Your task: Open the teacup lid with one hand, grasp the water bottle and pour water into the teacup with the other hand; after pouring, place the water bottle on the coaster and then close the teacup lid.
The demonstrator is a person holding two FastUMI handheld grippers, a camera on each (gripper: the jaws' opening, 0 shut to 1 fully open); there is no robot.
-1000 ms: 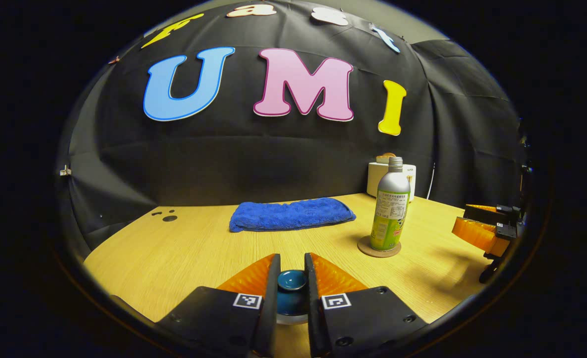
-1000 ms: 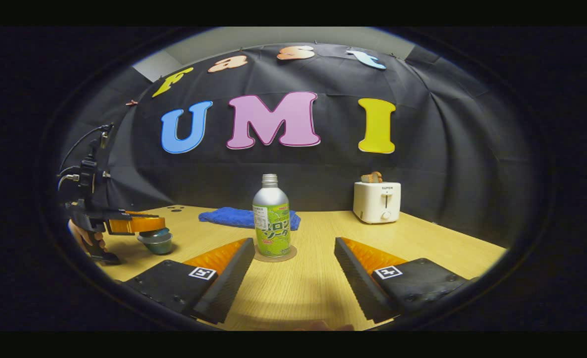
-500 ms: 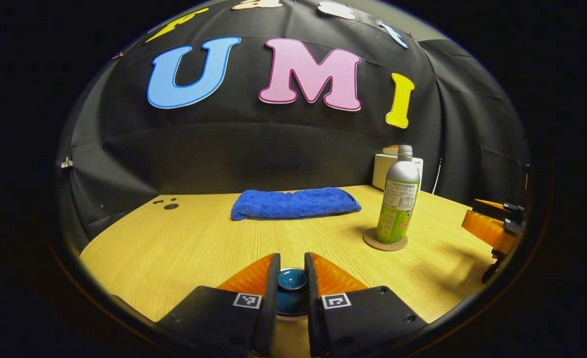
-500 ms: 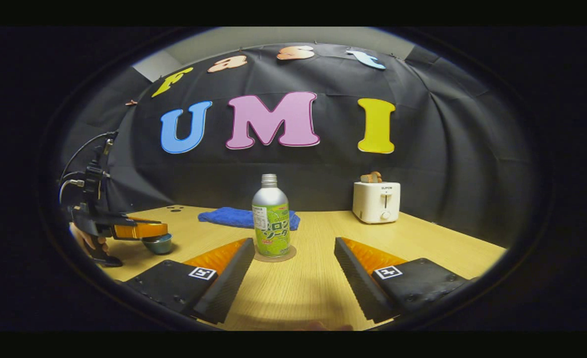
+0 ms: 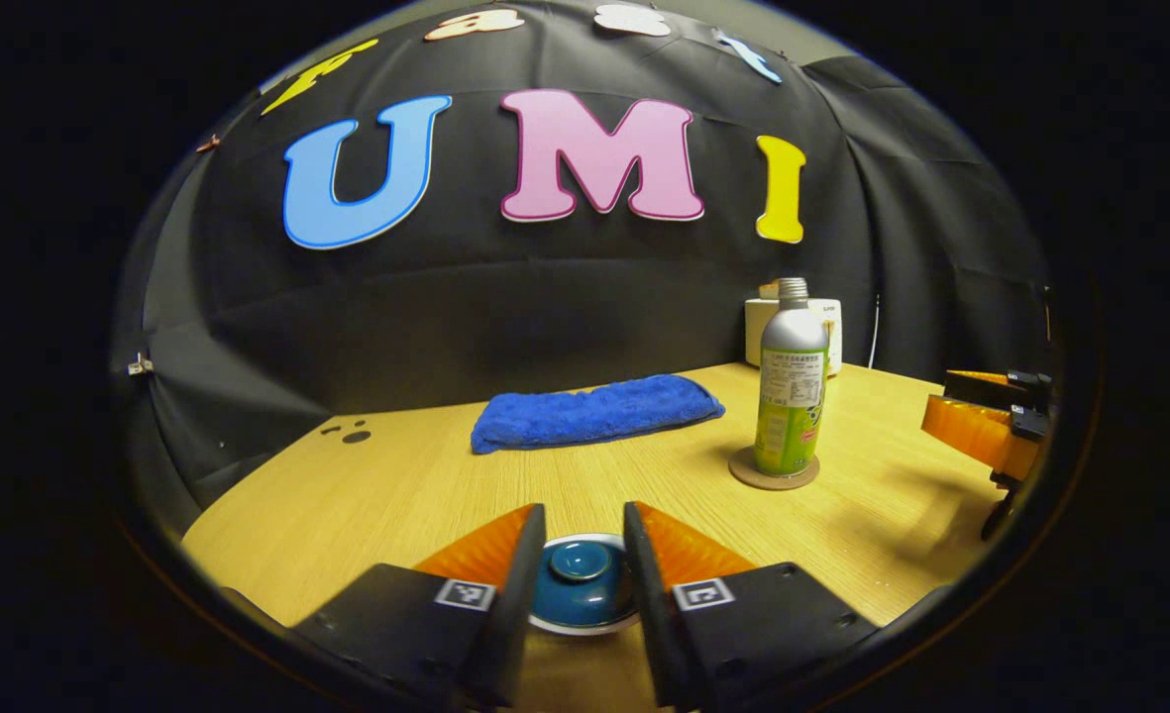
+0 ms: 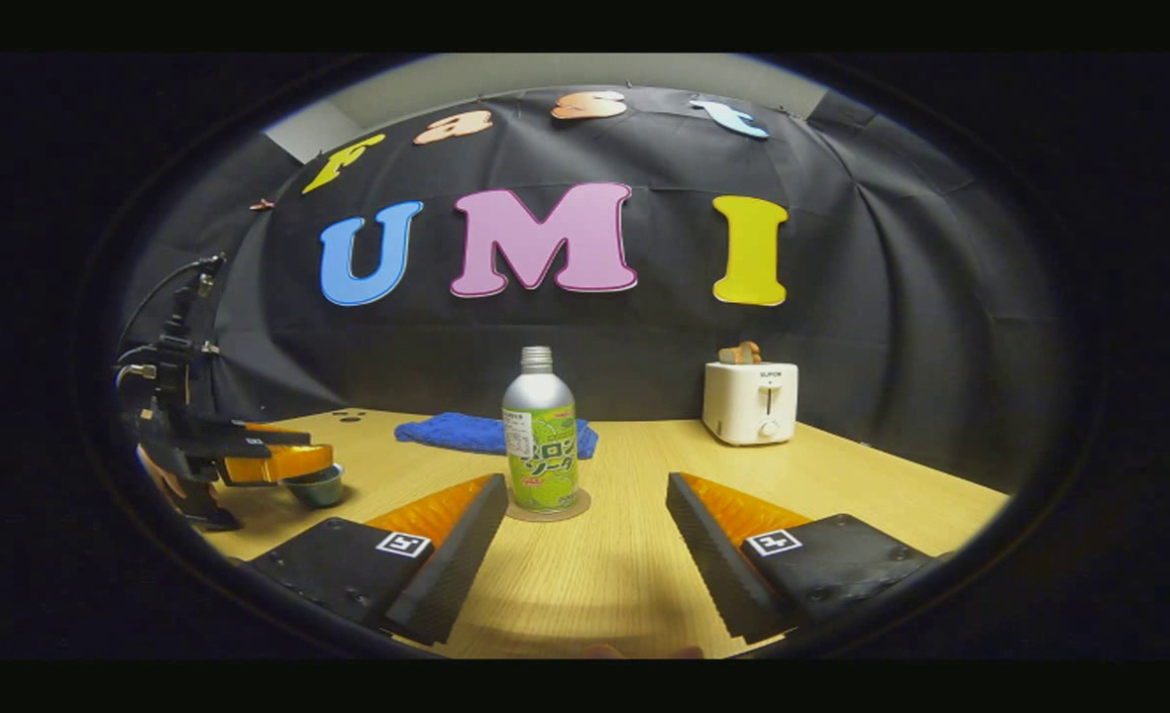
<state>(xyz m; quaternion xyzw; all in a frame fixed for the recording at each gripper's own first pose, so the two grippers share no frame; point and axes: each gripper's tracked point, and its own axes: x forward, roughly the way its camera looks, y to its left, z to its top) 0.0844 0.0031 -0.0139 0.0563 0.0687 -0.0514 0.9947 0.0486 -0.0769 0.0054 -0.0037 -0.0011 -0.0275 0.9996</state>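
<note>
Straddling the round dark-teal ceramic teacup lid (image 5: pixel 581 560) with jaws apart and not pressing it, the left gripper (image 5: pixel 577 540) sat over the cup, while the upright silver-and-green metal water bottle (image 6: pixel 541 436) on its round cork coaster (image 6: pixel 549 511) stood straight ahead of the right gripper (image 6: pixel 585 515), its jaws wide apart.

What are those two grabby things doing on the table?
A person holds a two-finger tool in each hand. The left tool sits low over a dark teal ceramic teacup with its lid on; its fingers stand apart on either side of the lid's knob, not pinching it. The right tool hovers open, facing a silver and green metal water bottle that stands upright on a round cork coaster on the pale wooden table. Nothing is being carried.
</note>
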